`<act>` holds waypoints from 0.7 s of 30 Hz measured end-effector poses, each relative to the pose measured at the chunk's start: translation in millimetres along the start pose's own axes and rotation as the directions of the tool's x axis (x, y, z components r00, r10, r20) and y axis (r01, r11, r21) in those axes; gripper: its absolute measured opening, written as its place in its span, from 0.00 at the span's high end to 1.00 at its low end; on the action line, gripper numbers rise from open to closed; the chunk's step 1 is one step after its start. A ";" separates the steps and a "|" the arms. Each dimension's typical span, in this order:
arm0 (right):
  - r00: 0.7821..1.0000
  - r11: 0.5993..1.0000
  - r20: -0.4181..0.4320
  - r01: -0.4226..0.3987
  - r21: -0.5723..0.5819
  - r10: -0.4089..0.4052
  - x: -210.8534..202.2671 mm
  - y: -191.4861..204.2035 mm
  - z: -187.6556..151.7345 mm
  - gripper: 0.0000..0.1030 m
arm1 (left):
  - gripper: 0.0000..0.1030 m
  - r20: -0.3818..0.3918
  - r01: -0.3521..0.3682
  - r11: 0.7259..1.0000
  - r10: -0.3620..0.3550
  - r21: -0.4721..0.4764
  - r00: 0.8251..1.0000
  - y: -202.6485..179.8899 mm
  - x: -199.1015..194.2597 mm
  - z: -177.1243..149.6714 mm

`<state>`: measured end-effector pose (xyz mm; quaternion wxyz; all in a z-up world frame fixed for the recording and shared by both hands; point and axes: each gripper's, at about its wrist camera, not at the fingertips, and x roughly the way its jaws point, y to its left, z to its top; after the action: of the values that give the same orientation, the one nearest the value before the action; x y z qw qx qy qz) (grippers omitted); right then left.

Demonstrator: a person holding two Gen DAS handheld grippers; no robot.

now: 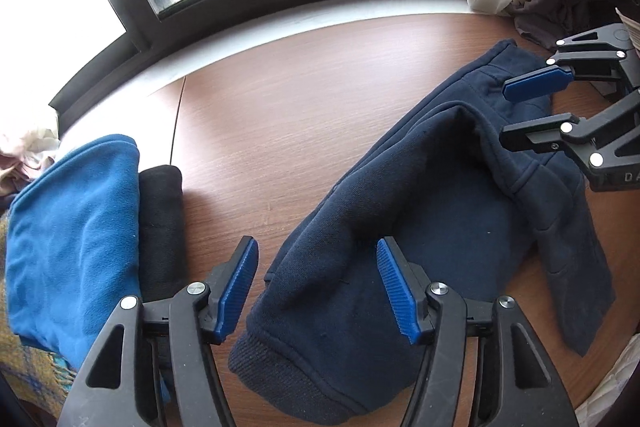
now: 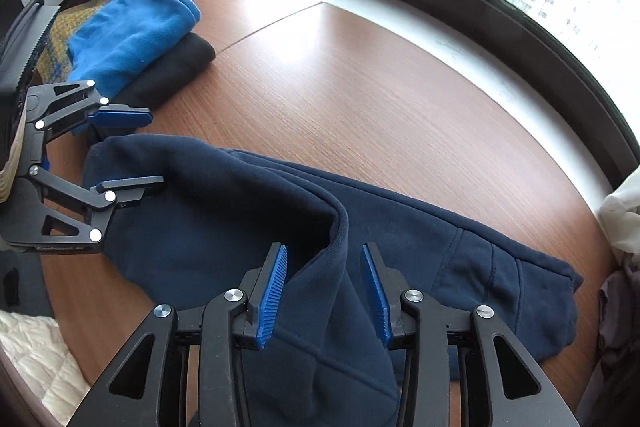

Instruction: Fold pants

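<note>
navy pants (image 1: 400, 227) mid-tabletop, partly folded, one layer humped over | left gripper (image 1: 316, 287) released above cuff end | right gripper (image 2: 324, 287) released, jaws straddling raised fold edge, nothing pinched | step: between folds | next: pinch edge, carry it across, flatten.

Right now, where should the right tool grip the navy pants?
Grip the raised fold ridge of the navy pants, coming straight ahead. It stands off the table between the right tool's open fingers, so they can pinch it.
</note>
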<state>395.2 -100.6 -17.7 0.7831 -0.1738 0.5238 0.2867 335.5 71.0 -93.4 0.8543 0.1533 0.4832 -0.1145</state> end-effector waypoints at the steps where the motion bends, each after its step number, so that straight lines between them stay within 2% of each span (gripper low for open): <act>1: 0.999 1.000 0.029 0.014 0.006 -0.014 -10.8 3.8 -5.0 0.59 | 0.41 0.027 0.001 1.000 -0.001 0.002 1.000 -3.2 -9.1 -1.0; 5: 0.986 0.996 0.142 0.078 0.030 -0.082 -53.9 23.3 -30.2 0.59 | 0.41 0.133 0.046 0.998 -0.050 0.033 0.990 -21.8 -45.0 -8.6; 10: 0.954 0.985 0.258 0.130 0.111 -0.155 -95.9 40.7 -67.5 0.59 | 0.41 0.239 0.067 0.990 -0.096 0.124 0.966 -57.0 -76.5 -22.4; 12: 0.945 0.980 0.274 0.150 0.133 -0.182 -104.4 48.0 -79.9 0.59 | 0.41 0.246 0.093 0.985 -0.127 0.144 0.961 -68.5 -81.0 -29.4; 17: 0.932 0.967 0.270 0.204 0.154 -0.240 -118.3 68.5 -122.5 0.59 | 0.41 0.211 0.137 0.976 -0.171 0.167 0.962 -96.7 -82.3 -52.4; 21: 0.941 0.966 0.234 0.214 0.147 -0.244 -118.0 83.2 -148.7 0.59 | 0.41 0.173 0.139 0.969 -0.176 0.207 0.969 -114.6 -80.7 -72.3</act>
<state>201.6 -152.7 35.1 0.8798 -0.1491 0.4133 0.1812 198.1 -4.5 -76.4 0.8658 0.1849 0.3968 -0.2425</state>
